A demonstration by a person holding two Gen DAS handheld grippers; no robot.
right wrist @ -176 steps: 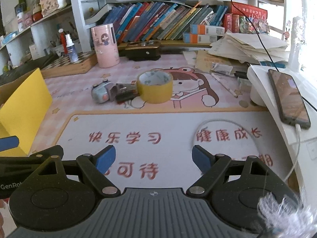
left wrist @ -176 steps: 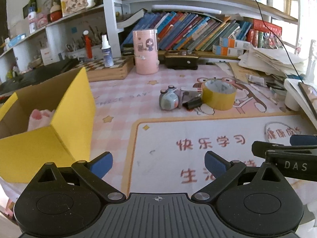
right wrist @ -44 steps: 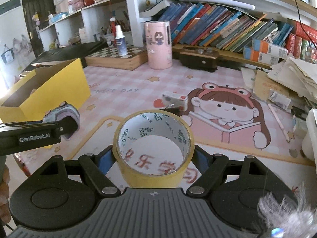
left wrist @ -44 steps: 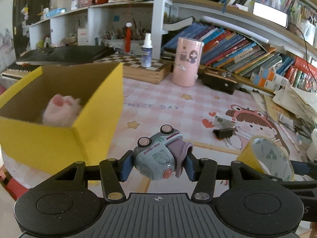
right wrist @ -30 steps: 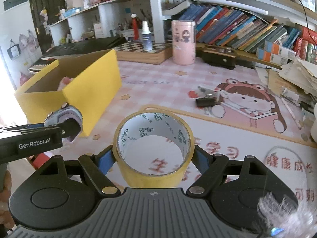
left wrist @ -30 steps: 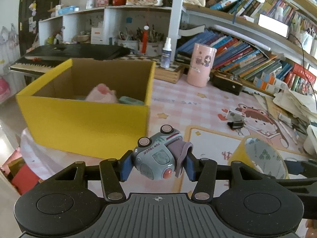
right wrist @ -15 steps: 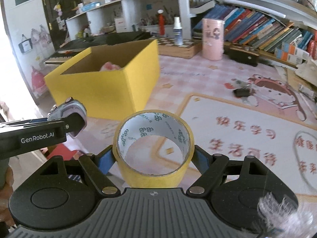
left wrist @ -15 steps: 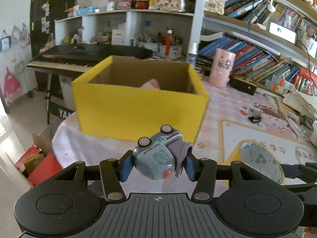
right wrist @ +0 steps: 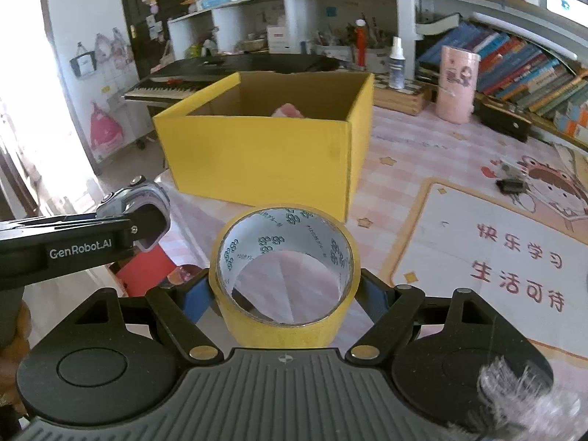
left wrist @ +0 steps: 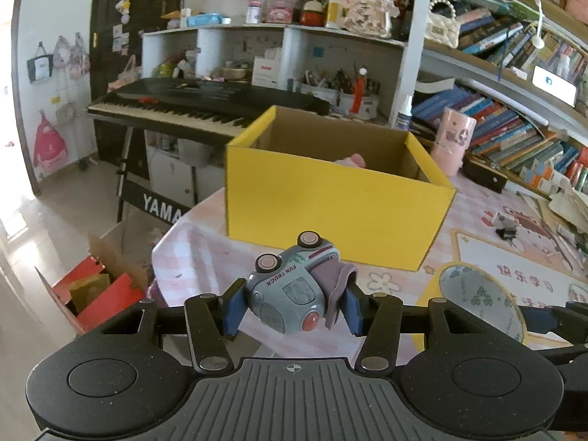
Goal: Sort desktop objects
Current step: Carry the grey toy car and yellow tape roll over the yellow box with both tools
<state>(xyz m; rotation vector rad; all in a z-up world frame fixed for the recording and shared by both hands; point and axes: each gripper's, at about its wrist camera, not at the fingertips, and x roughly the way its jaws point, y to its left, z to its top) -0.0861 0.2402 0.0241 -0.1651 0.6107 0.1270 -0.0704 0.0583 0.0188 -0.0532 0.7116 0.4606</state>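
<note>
My left gripper (left wrist: 292, 303) is shut on a grey-blue toy truck (left wrist: 294, 288) and holds it above the table's left edge, short of the open yellow box (left wrist: 330, 198). My right gripper (right wrist: 283, 294) is shut on a yellow tape roll (right wrist: 284, 275), also in front of the yellow box (right wrist: 257, 154). The tape roll also shows in the left wrist view (left wrist: 477, 303); the truck also shows in the right wrist view (right wrist: 141, 202). A pink soft item (right wrist: 288, 111) lies inside the box.
A black binder clip (right wrist: 510, 185) and a small white item (right wrist: 512, 169) lie on the cartoon desk mat (right wrist: 477, 228). A pink cylinder (right wrist: 455, 84), a spray bottle (right wrist: 397, 62) and bookshelves stand behind. A keyboard (left wrist: 198, 104) stands beyond the table's left edge.
Both grippers have swung further left and pulled back with the truck and tape roll held. The yellow box now sits ahead in both views, farther away.
</note>
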